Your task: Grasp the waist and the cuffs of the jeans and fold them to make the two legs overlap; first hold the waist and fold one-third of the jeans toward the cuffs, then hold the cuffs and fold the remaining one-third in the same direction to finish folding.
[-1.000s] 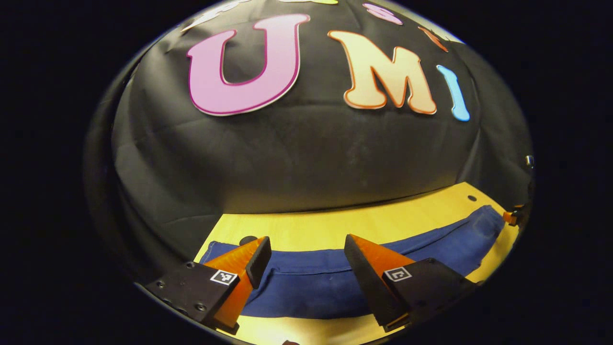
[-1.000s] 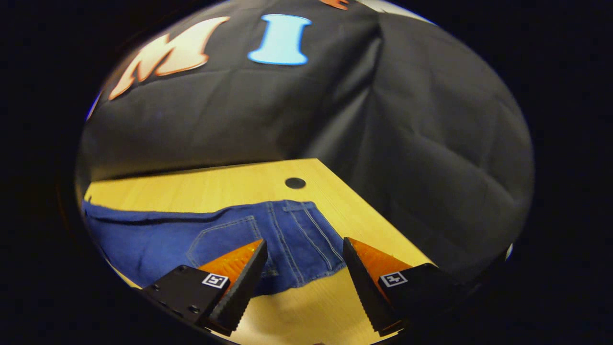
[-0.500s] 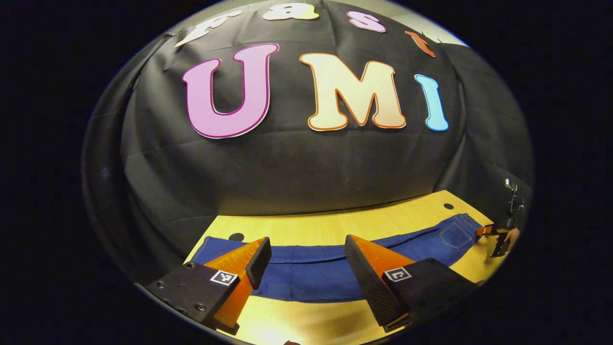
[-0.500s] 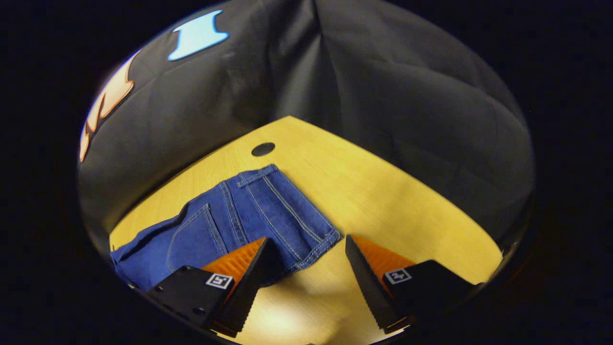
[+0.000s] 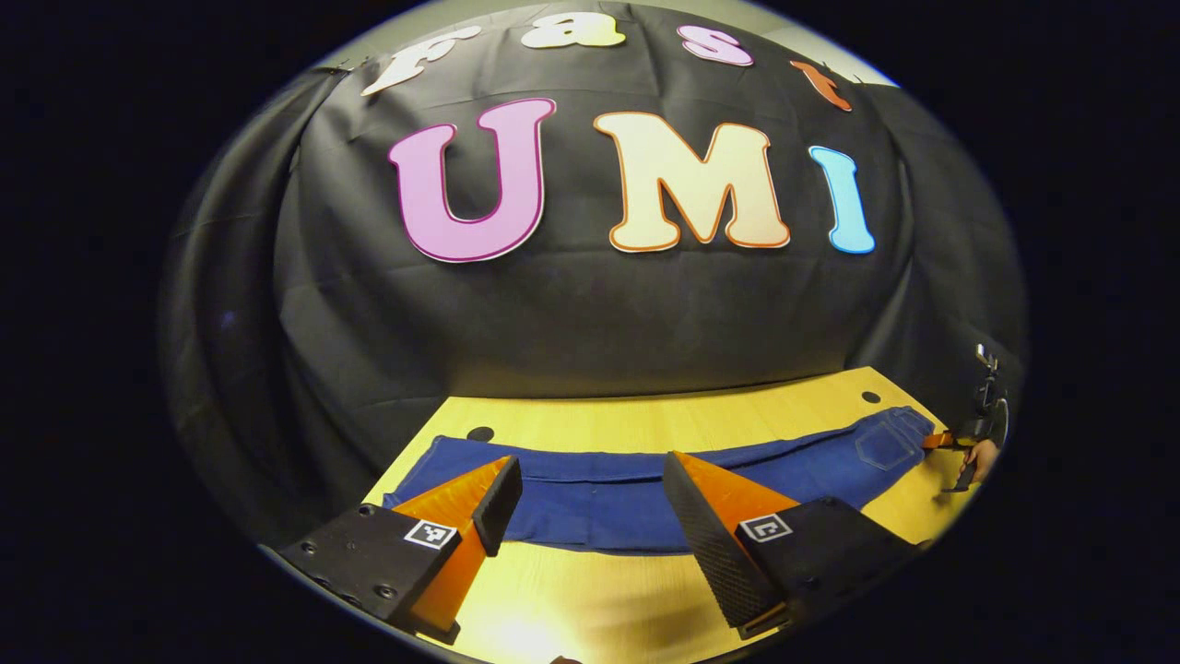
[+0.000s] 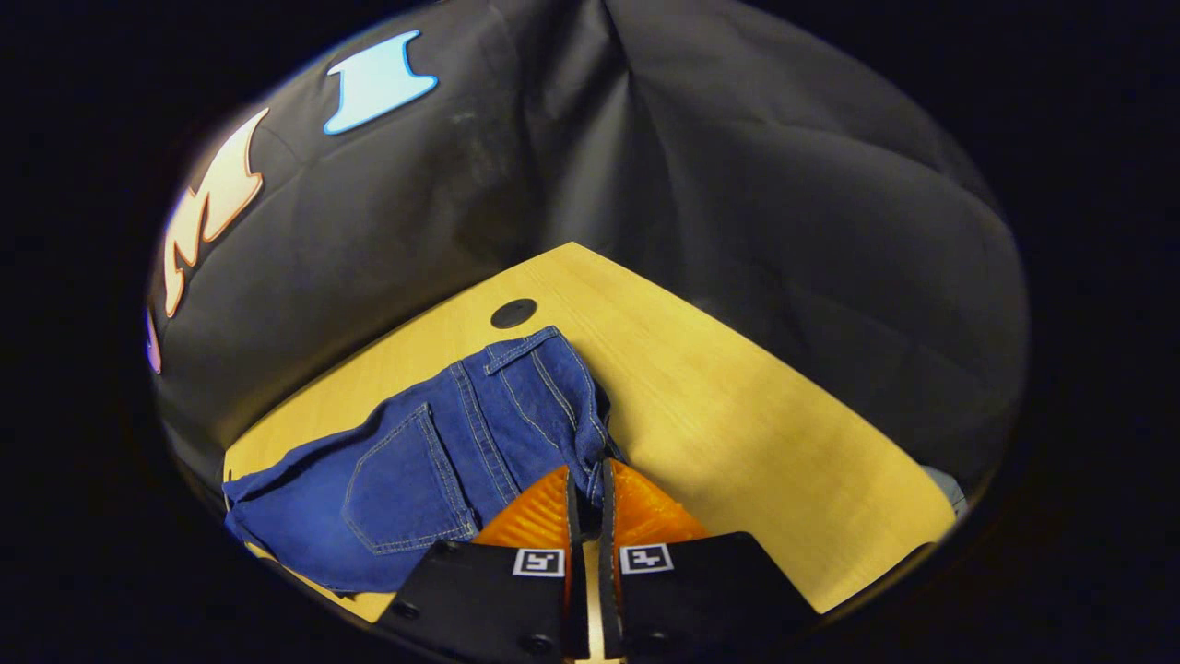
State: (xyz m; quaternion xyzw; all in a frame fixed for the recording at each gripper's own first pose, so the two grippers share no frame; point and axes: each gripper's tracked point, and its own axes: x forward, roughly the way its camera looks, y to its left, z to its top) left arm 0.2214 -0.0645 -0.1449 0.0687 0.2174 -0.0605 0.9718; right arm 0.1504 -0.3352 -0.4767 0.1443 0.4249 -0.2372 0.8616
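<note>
While the right gripper [image 6: 587, 480] has its two fingers pressed nearly together on the waistband edge of the blue denim jeans [image 6: 433, 452], the cloth bunches up just ahead of the tips and a small fold of it sits pinched between them. Seen from the right gripper view, the jeans lie on the pale yellow wooden surface [image 6: 737, 415] with a back pocket facing up, the waist end reaching toward a small round dark hole [image 6: 513, 313] in the surface near the back corner.

From the left gripper view, the jeans [image 5: 627, 489] stretch in a long flat band across the surface [image 5: 645, 415], the waist end far off to the right, where the right gripper [image 5: 940, 441] meets it with a hand [image 5: 983, 456] behind it. The left gripper [image 5: 590, 489] hangs with its fingers spread wide, gripping nothing, above the near edge of the leg part, and does not touch the cloth. Another round dark hole [image 5: 479, 433] shows beside the cuff end on the left.
</note>
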